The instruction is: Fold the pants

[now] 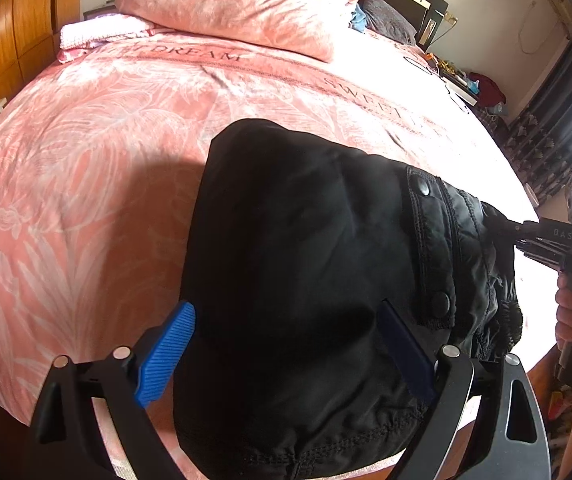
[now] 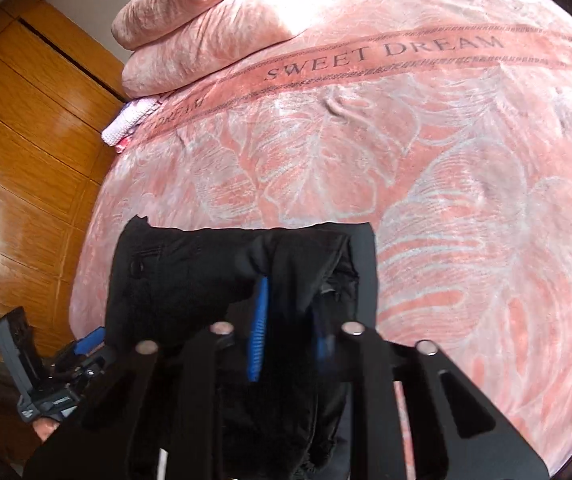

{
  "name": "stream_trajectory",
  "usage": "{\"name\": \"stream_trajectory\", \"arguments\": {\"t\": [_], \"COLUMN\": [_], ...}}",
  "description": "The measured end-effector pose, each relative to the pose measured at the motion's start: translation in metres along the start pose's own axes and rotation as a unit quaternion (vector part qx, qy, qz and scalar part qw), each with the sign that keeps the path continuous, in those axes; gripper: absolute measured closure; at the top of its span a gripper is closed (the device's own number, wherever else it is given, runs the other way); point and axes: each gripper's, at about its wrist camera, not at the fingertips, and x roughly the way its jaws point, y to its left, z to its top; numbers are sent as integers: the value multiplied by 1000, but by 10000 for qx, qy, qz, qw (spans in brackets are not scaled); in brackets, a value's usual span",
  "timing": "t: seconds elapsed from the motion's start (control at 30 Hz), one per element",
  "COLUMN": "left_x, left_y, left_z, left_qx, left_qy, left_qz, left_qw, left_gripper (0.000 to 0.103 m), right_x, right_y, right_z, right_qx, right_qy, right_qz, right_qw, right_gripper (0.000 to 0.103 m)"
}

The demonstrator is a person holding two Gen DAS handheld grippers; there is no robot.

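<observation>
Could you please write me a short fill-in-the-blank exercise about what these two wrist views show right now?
1. The pants on the bedspread are ____ in colour.
2. The right gripper is ____ on the pants' fabric.
3. The left gripper has its blue pads spread ____.
4. The words printed on the bedspread read SWEET ____.

Missing words: black; shut; open; DREAM
</observation>
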Motion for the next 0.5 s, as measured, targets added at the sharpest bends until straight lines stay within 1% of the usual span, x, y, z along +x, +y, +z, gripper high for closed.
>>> {"name": "stream_trajectory", "arguments": {"t": [0.13, 0.23, 0.3, 0.33, 0.37, 0.4, 0.5], "left_x": [9, 14, 18, 18, 18, 16, 8], "left_y": [2, 0, -3, -3, -4, -3, -6], "left_z": [1, 2, 2, 1, 1, 1, -1], "left_qx": [-57, -53, 5, 36, 45, 44, 92], "left_qy": [25, 36, 48, 55, 60, 68, 39], "left_qz": [17, 15, 93, 123, 139, 140, 133], "left_qw": [10000, 10000, 9999, 9999, 9999, 9999, 9999], "left_gripper": [10, 8, 7, 7, 7, 7, 7], "right_x": [-9, -1, 11, 11, 7, 2, -17], "right_y": [9, -5, -11, -12, -10, -9, -8], "right_z": [1, -1, -4, -7, -10, -14, -27], "right_qx": [-183, 192, 213, 168, 107, 62, -11], "right_qy": [-221, -117, 36, 1, -68, -120, -273], "right_qz": [-228, -324, -379, -415, -414, -422, -391], "right_qw": [9993, 9992, 9990, 9990, 9991, 9990, 9989], "right_gripper": [98, 98, 91, 86, 79, 68, 62]}}
